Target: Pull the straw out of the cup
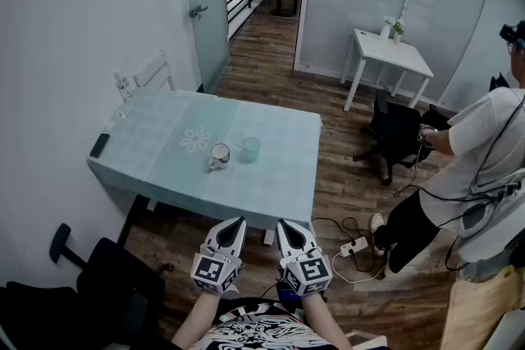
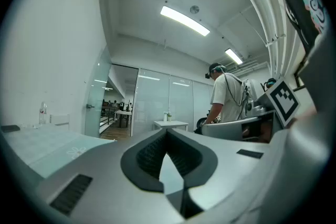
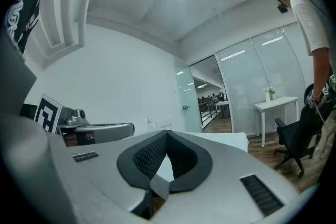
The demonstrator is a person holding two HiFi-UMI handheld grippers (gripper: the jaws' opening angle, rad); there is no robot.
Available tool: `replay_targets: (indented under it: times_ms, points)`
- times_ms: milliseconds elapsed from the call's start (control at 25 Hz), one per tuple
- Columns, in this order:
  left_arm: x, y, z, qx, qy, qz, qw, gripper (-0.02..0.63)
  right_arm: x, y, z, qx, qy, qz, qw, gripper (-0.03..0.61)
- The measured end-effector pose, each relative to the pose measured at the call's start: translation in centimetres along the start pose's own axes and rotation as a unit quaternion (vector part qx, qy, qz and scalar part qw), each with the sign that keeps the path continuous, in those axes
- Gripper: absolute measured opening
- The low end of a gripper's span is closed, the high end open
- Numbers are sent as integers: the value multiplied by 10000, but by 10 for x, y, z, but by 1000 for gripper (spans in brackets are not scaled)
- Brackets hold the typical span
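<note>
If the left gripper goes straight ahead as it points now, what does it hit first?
Likely nothing at once: the left gripper points level toward the table, seemingly just above its top. The mug stands farther along; height is hard to judge.

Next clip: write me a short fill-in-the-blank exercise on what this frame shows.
1. In the head view, the white mug stands to the ___ of the green cup.
2. The left gripper has its jaws ___.
3. The right gripper holds ___.
Missing words: left; shut; nothing.
</note>
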State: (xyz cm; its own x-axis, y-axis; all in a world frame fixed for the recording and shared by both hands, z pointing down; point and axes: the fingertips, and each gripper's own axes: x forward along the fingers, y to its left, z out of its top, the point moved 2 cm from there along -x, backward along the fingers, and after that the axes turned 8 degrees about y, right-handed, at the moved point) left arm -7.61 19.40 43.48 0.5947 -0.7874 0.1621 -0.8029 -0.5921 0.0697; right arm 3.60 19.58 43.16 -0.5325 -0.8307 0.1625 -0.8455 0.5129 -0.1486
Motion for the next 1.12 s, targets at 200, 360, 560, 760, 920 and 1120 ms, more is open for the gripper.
replay_targets:
  times_ms: [200, 360, 560, 760, 920, 1120]
  points:
    - [5, 7, -2, 85, 139, 10, 9999, -9, 10, 1, 3, -112, -9, 4, 9999, 25]
    - [3, 10, -6, 125, 178, 90, 9997, -9, 10, 5, 1, -124, -5, 27, 9999, 25]
    - [-2, 16, 2, 133, 120, 173, 9997, -9, 12, 5, 10, -75, -114, -92, 9999, 25]
    - [-10, 14, 5, -95, 80, -16, 9999, -9, 8, 7, 9, -96, -127, -160, 9997, 25]
    - [-21, 7, 9, 112, 182, 120, 9997, -9, 1, 8, 5, 120, -242, -150, 9995, 25]
    - [-36, 3, 8, -111, 62, 153, 9998, -9, -3, 16, -6, 178, -215, -126, 9995, 25]
